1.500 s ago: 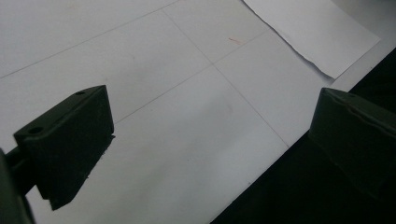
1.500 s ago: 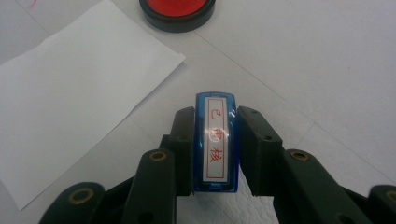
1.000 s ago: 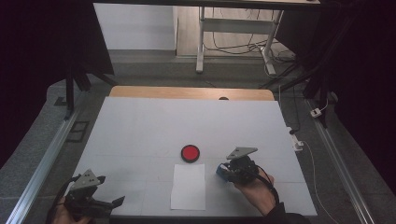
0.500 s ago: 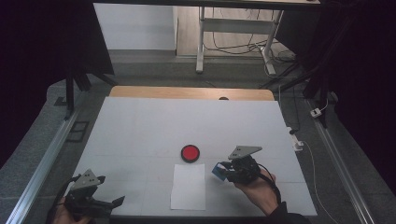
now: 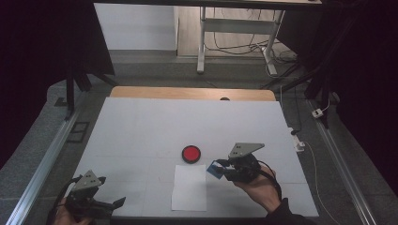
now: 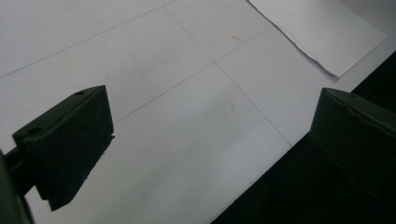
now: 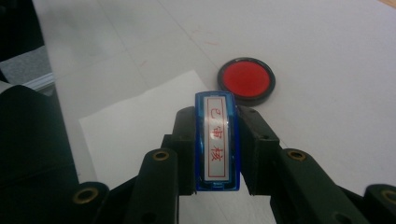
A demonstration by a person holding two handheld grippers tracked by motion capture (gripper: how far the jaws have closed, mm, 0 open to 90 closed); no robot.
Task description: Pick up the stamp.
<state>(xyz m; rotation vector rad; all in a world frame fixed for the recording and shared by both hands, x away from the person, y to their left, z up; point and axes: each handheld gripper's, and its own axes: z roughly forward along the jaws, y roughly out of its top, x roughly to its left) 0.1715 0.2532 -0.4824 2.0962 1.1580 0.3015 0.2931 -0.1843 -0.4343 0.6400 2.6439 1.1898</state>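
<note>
Item: blue stamp (image 7: pixel 216 142), clamped between the jaws of the right gripper (image 5: pixel 217 168), held above the right edge of the white paper sheet (image 5: pixel 189 187), near the red ink pad (image 5: pixel 191 153). The right gripper view showed red characters on the stamp's label; the high view did not resolve them. Left gripper (image 5: pixel 118 202): jaws spread wide, empty, at the table's (image 5: pixel 141 126) near-left edge.

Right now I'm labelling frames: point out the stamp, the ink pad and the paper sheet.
stamp (image 7: pixel 215 140): right gripper view, its label face.
ink pad (image 5: pixel 191 153): high view, red centre.
paper sheet (image 5: pixel 189 190): high view, middle.
</note>
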